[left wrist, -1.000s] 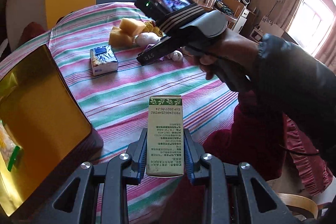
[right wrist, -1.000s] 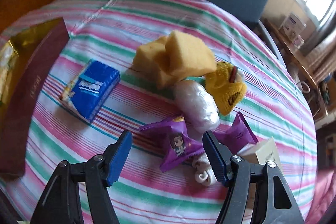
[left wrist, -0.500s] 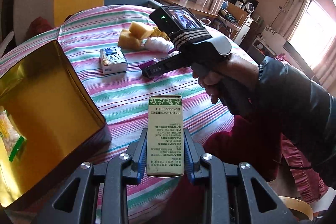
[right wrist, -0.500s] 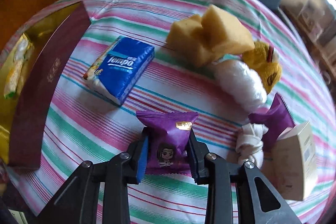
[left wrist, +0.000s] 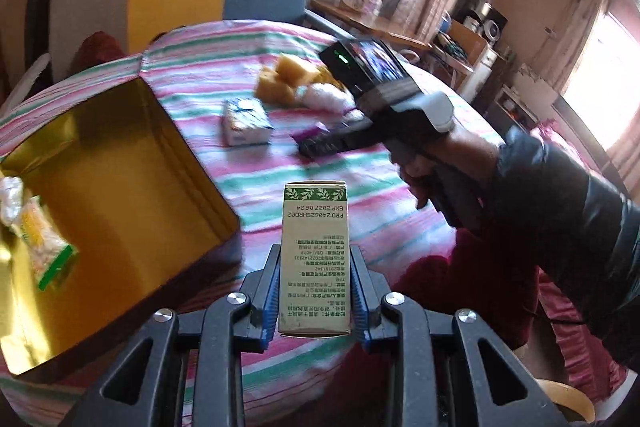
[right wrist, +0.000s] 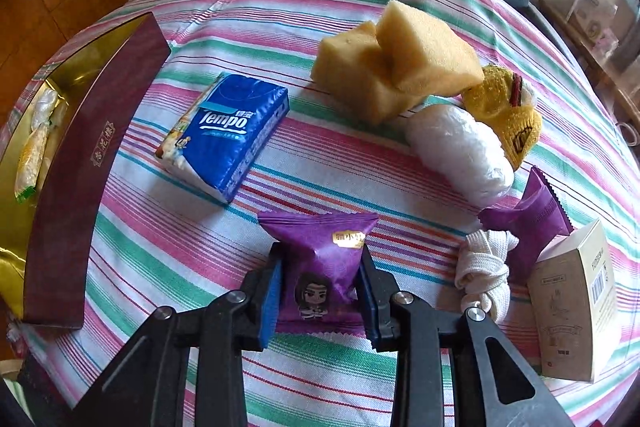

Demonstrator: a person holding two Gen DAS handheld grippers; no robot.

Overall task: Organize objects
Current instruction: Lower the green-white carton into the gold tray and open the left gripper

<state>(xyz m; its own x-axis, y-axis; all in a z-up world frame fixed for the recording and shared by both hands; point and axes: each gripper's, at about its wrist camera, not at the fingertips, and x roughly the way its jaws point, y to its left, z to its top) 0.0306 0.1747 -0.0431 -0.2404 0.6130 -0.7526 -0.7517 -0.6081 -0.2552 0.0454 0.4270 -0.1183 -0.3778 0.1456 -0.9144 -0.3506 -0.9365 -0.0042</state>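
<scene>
My left gripper [left wrist: 314, 291] is shut on a cream carton with a green leaf band [left wrist: 314, 251], held above the table's near edge, just right of the open gold-lined box [left wrist: 104, 187]. My right gripper [right wrist: 320, 291] is shut on a purple snack packet [right wrist: 320, 259] and holds it over the striped tablecloth [right wrist: 168, 267]; it also shows in the left wrist view [left wrist: 316, 143]. A snack bag [left wrist: 44, 247] lies inside the box.
On the cloth lie a blue Tempo tissue pack [right wrist: 226, 135], two yellow sponges [right wrist: 396, 67], a white wrapped roll [right wrist: 460, 151], a yellow knit item [right wrist: 508, 111], a second purple packet [right wrist: 532, 219], a white rope knot [right wrist: 484, 263] and a cream carton [right wrist: 576, 319].
My right gripper closed on the purple packet and lifted it back from the pile. My left gripper, still holding the carton, shifted so that more of the gold box shows.
</scene>
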